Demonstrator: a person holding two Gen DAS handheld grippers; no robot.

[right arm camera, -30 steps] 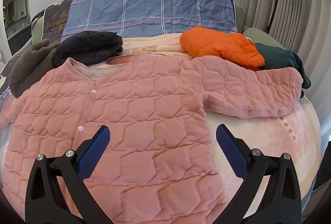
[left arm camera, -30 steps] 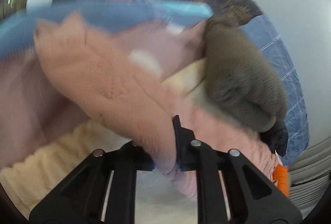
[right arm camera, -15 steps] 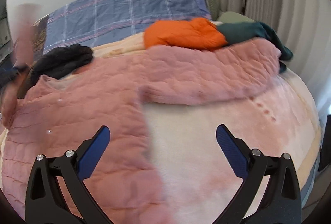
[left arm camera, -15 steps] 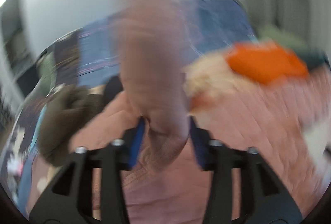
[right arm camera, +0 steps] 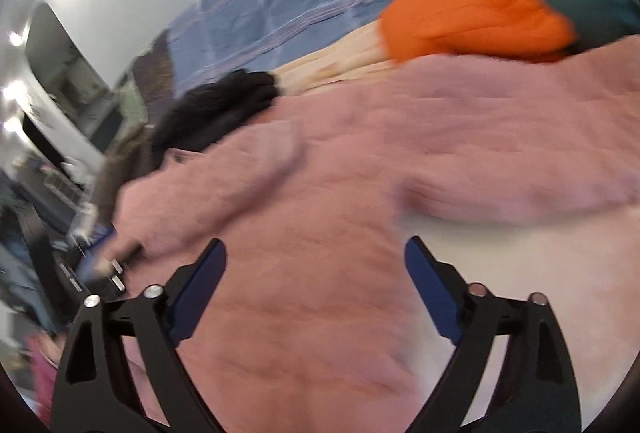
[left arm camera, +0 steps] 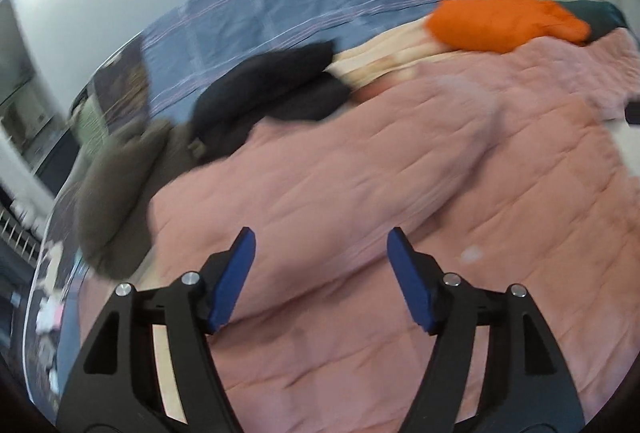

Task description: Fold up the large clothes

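On the bed [left arm camera: 360, 9]: pink quilted jacket [left arm camera: 400, 193] one sleeve folded in; left hand-held gripper [left arm camera: 320, 265] just opened, empty; right hand-held gripper [right arm camera: 316, 285] narrowing, empty; other sleeve pending.

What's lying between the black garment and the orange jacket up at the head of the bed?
In the left wrist view, a strip of cream blanket shows between the black garment and the orange jacket, with the pink quilted jacket edging it below. No other clothing lies there.

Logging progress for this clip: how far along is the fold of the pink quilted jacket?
Early. Done: one sleeve lies across the pink jacket. In hand: nothing; the left gripper has just been opening, the right gripper closing slightly, both empty above the jacket. Left: the other sleeve is still spread sideways, and the body is unfolded.
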